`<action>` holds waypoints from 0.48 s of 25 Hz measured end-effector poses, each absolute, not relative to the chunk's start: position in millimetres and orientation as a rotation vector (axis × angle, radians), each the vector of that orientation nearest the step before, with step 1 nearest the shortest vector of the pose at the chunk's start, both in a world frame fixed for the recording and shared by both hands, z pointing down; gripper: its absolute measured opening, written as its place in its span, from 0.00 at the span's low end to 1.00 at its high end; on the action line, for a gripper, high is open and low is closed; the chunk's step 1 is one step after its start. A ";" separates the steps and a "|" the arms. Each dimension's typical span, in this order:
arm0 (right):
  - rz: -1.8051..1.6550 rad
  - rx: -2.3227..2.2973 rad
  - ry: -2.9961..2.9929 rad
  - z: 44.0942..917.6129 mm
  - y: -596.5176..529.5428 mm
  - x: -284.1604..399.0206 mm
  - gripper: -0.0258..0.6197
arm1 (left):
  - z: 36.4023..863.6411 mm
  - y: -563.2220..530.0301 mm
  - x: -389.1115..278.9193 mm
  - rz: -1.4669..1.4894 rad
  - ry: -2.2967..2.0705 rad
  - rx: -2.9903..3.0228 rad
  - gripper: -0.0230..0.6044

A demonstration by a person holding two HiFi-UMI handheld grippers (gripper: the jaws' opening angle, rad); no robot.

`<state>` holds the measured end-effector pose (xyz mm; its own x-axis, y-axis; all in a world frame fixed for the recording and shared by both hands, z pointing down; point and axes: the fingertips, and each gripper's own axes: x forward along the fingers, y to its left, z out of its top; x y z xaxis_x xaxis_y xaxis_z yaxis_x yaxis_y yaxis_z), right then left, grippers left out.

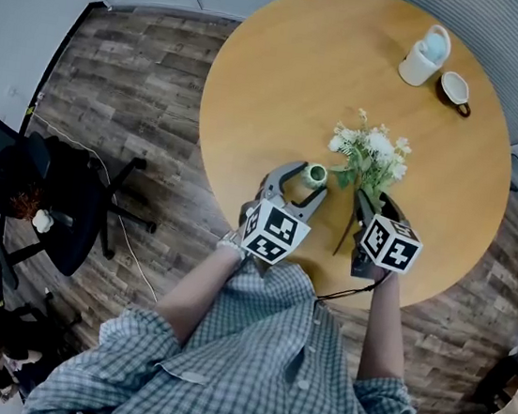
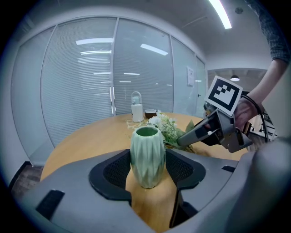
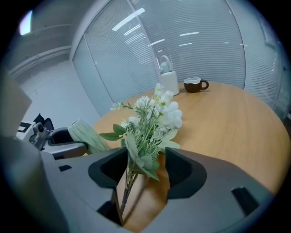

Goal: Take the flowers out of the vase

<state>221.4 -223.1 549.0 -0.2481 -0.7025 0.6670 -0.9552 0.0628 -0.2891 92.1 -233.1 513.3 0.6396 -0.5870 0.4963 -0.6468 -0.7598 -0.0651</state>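
Round wooden table is carrying it all — your left gripper is clamping empty green vase; your right gripper is gaping, flowers resting unpinched between jaws, already out — extraction looking done

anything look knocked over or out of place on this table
Nothing spilled or broken. The green vase stands upright and empty, clamped by the left gripper; the flowers are out of it, loose between the right gripper's open jaws.
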 end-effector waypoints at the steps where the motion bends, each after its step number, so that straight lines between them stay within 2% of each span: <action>1: 0.992 1.664 -2.001 547.2 -222.3 222.1 0.38 | 512.6 -232.5 91.9 0.761 -1.030 2.738 0.42; 12: 0.953 1.762 -2.052 518.7 -217.4 233.0 0.38 | 495.3 -222.2 87.6 0.726 -0.997 2.777 0.47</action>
